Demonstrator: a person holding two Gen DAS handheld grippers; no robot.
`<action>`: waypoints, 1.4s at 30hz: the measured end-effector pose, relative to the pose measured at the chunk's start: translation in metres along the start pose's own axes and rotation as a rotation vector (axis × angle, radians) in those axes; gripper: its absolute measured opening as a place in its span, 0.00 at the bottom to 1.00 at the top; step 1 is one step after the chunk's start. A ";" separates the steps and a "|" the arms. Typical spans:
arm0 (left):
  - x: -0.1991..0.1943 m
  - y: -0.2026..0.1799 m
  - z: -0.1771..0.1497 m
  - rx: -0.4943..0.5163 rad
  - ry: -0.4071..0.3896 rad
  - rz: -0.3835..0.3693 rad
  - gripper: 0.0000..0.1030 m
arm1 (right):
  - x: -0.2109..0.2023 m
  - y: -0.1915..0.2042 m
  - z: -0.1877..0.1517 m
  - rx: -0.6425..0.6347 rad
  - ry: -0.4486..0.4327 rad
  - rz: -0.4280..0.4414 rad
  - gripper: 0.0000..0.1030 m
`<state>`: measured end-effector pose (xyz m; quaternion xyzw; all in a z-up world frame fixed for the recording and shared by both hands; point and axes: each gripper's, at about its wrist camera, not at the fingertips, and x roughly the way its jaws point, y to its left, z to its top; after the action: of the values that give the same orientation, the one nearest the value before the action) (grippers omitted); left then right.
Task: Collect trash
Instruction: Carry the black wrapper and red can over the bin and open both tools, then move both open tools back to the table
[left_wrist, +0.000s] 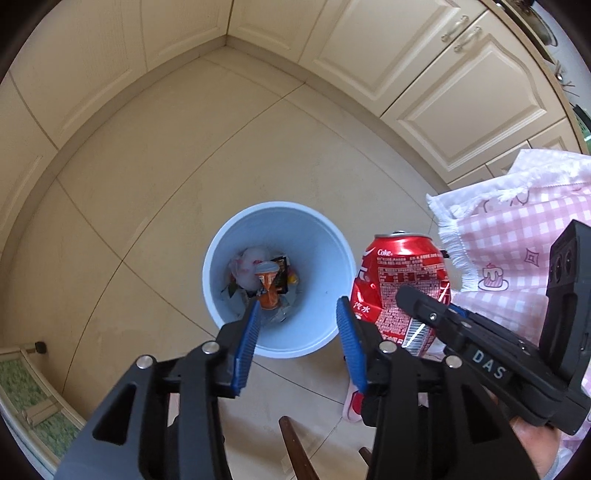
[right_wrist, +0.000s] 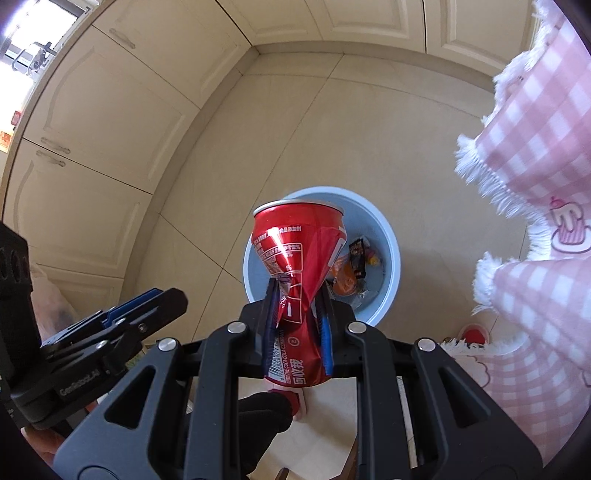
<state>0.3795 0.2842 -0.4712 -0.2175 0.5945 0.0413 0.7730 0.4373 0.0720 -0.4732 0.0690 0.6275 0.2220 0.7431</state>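
Looking down from the left wrist: the left gripper (left_wrist: 295, 328) hung above a pale blue bin (left_wrist: 325, 236) standing on the tiled floor (left_wrist: 155, 206).
Left claw: its blue-padded jaws stood apart with nothing between them, the bin's opening showing through the gap.
Bin contents: an orange bottle (left_wrist: 269, 291) stood among crumpled white paper (left_wrist: 248, 269) and a dark wrapper (left_wrist: 282, 273) at the bottom.
Can, left wrist view: a dented red Coke can (left_wrist: 399, 280) sat just to the right of the bin's rim, pinched by the right gripper (left_wrist: 406, 295) reaching in from the right.
Surroundings, left wrist view: cream cabinets (left_wrist: 424, 74) lined the walls and a pink checked cloth (left_wrist: 517, 236) with a white fringe hung at the right.

Looking down from the right wrist: the right gripper (right_wrist: 297, 314) pointed at the same bin (right_wrist: 391, 243).
Right claw: narrow, clamped on the can (right_wrist: 295, 251), whose middle was crushed inward between the pads.
Can position: held upright above the bin's near left rim, hiding part of the opening.
Bin contents, right wrist view: the orange bottle (right_wrist: 343, 280) and dark wrapper (right_wrist: 357, 258) showed past the can.
Left gripper, right wrist view: it (right_wrist: 147, 306) came in from the lower left, seen side-on, so its gap could not be judged there.
Cloth: the pink checked cloth (right_wrist: 535, 155) filled the right edge.
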 end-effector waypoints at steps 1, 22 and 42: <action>0.001 0.002 -0.001 -0.001 0.002 -0.004 0.41 | 0.003 0.001 -0.001 -0.002 0.003 -0.006 0.19; 0.011 0.006 -0.006 -0.015 0.026 0.037 0.47 | 0.027 0.014 -0.001 -0.039 -0.003 -0.092 0.23; -0.135 -0.041 -0.026 0.015 -0.238 0.004 0.51 | -0.159 0.079 -0.038 -0.238 -0.307 -0.084 0.42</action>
<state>0.3301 0.2641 -0.3379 -0.2041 0.4993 0.0638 0.8396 0.3637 0.0693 -0.3071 -0.0127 0.4784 0.2501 0.8417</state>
